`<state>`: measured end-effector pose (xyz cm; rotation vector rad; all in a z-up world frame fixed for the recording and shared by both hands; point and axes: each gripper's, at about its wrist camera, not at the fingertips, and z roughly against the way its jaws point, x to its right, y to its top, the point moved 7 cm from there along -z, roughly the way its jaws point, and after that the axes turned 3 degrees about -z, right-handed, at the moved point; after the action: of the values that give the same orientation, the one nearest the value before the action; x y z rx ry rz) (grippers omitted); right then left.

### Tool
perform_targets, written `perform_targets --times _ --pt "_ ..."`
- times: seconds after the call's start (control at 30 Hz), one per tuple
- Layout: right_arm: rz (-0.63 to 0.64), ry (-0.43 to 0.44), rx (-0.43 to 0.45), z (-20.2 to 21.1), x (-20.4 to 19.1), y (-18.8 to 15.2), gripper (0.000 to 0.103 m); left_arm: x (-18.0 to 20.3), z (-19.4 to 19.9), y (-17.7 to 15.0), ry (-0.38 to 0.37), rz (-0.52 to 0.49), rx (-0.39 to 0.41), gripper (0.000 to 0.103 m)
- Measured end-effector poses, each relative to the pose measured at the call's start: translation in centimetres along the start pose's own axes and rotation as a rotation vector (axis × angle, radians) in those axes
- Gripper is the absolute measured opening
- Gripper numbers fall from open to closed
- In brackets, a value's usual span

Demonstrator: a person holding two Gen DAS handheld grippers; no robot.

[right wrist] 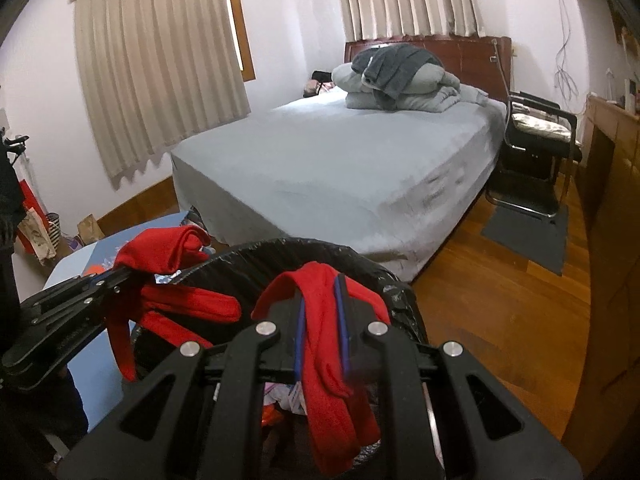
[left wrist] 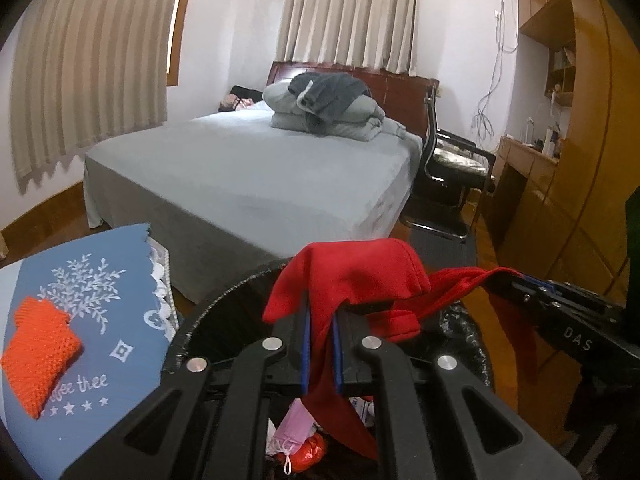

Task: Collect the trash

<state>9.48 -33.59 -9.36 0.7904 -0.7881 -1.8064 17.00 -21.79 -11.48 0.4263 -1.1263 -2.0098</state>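
Left wrist view: both grippers pinch one red fabric garment [left wrist: 360, 276] above a black-bagged round trash bin [left wrist: 224, 312].

The left gripper [left wrist: 320, 344] has its fingers pressed onto a fold of the cloth; the right gripper [left wrist: 516, 284], seen at the right, clamps another end, its fingers [right wrist: 342, 320] also pinching red cloth in its own view. Pink and orange trash [left wrist: 300, 436] lies inside the bin. An orange knitted piece [left wrist: 40, 348] rests on the blue-clothed surface [left wrist: 116, 384] beside the bin, near the grey bed [left wrist: 248, 176].
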Motion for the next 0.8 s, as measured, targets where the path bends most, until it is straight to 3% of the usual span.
perform_targets --times 0.17,0.23,0.33,0.43,0.6,0.67,0.8 --pt "0.000 0.001 -0.025 -1.2 0.0 -0.5 0.015 0.0 -1.2 -0.6 -0.007 0.004 -0.033 0.011" --pt "0.003 0.003 -0.038 -1.8 0.0 -0.7 0.015 -0.4 -1.4 -0.9 -0.005 0.014 -0.045 0.020" --pt "-0.001 -0.004 -0.049 -2.3 0.1 -0.8 0.032 -1.1 -1.3 -1.1 -0.004 0.034 -0.054 0.045" --pt "-0.005 -0.012 -0.049 -2.5 0.4 -0.8 0.051 -1.9 -1.1 -1.2 0.007 0.044 -0.058 0.057" --pt "-0.018 -0.031 -0.024 -2.1 0.7 -0.5 0.084 -3.7 -0.4 -1.4 0.046 0.064 -0.058 0.067" --pt "-0.023 -0.030 -0.012 -1.9 0.7 -0.3 0.091 -4.4 0.1 -1.4 0.068 0.068 -0.051 0.072" --pt "-0.014 -0.017 0.004 -1.5 -0.1 0.1 0.095 -6.4 1.7 -1.5 0.135 0.082 -0.027 0.086"
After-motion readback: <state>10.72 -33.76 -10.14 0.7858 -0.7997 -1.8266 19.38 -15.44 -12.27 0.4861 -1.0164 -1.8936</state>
